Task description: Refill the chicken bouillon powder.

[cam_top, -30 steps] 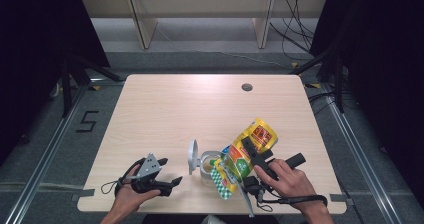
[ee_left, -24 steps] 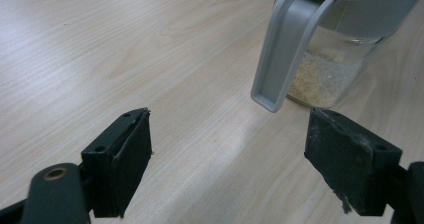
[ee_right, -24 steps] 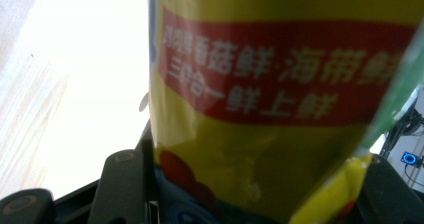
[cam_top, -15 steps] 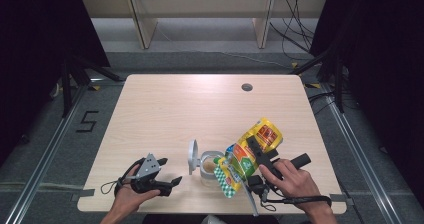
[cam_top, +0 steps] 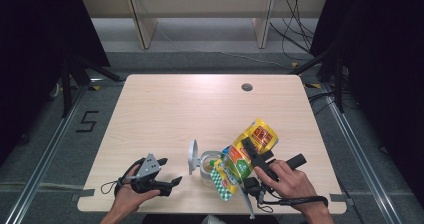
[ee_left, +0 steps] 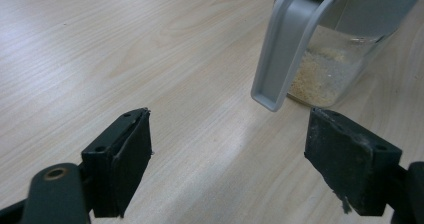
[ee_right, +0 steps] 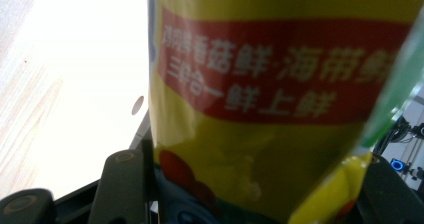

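Right at the near tabletop (cam_top: pixel 165 109) edge, the right tool (cam_top: pixel 250 151) is clamped on a yellow snack bag (cam_top: pixel 245 156), tilted mouth-down over the clear jar (cam_top: pixel 209 165). The bag is glossy yellow with green and checkered print, and a red band carries white Chinese characters (ee_right: pixel 280 76). The jar holds pale crumbs (ee_left: pixel 312 79); its grey flip lid (cam_top: pixel 192 156) stands open on its left. The left tool (cam_top: pixel 170 184), jaws apart, nothing between, sits left of the jar. Beyond the jar it's bare wood up to a small round hole (cam_top: pixel 246 87) near the far edge.
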